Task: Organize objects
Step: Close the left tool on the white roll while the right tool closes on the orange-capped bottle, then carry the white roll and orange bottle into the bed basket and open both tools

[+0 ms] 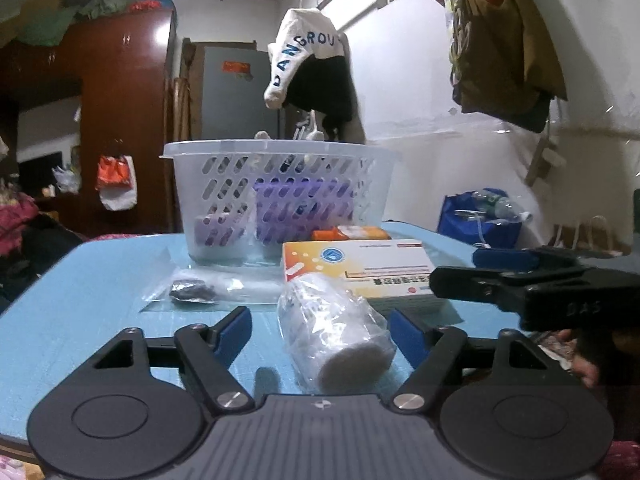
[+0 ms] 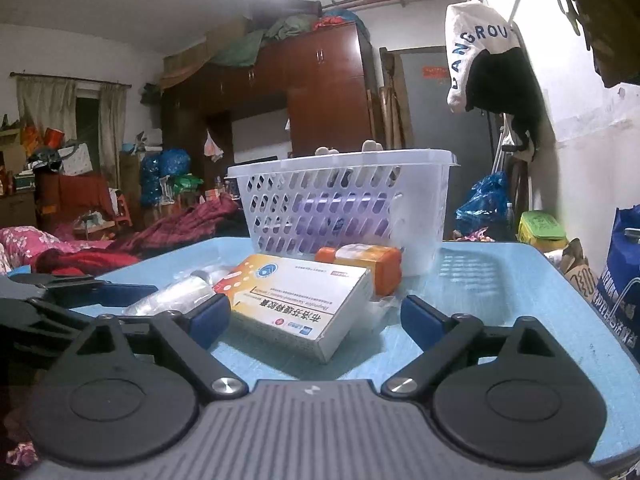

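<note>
A white perforated basket stands on the blue table with purple packs inside. In front of it lie a white-and-orange medicine box, an orange-capped bottle, a wrapped white bandage roll and a clear bag holding a dark item. My left gripper is open, its fingers either side of the bandage roll. My right gripper is open around the near corner of the medicine box. It also shows at the right of the left wrist view.
The table's right edge drops to a blue bag on the floor. A white-and-black garment hangs over the basket. A bed with red bedding lies to the left, and a dark wardrobe stands behind.
</note>
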